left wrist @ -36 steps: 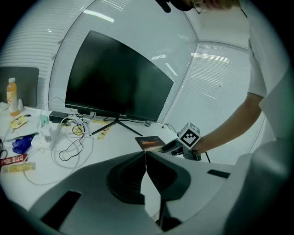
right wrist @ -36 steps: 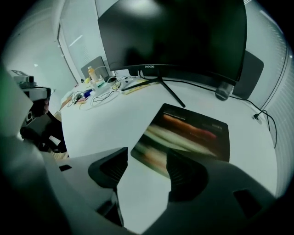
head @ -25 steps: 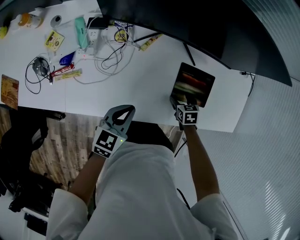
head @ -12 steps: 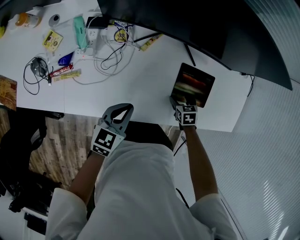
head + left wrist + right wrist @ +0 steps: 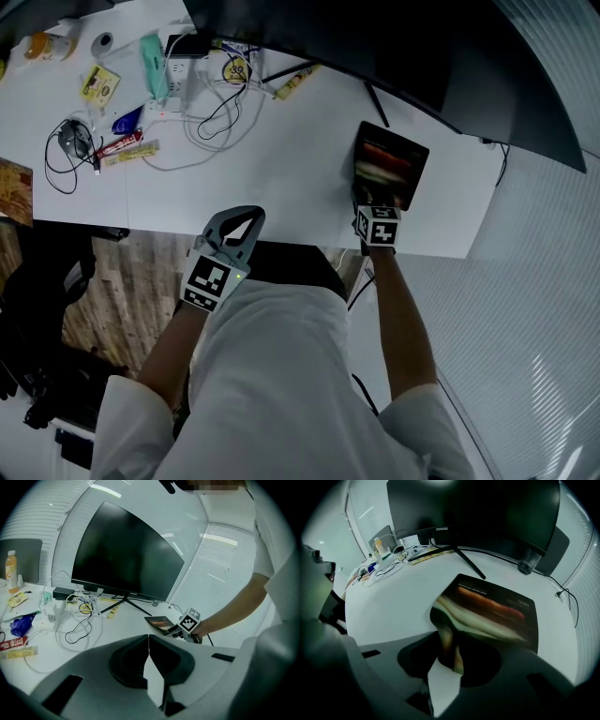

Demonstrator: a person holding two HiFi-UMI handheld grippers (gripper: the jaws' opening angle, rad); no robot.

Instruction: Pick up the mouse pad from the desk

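On the white table (image 5: 281, 150), by its front edge, lies the dark mouse pad (image 5: 392, 167), its near edge curled up. The right hand-held gripper (image 5: 372, 201) has just been closing and now pinches that edge, so I think it can lift next. The left hand-held gripper (image 5: 242, 225) waits closed and empty.

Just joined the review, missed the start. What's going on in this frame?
A person works at a white desk with a handheld gripper in each hand. The right gripper has just been closing its jaws on the near edge of the mouse pad, which is bunched up between them. The rest of the pad looks flat on the desk. The left gripper is shut, empty and held off the desk's near edge.
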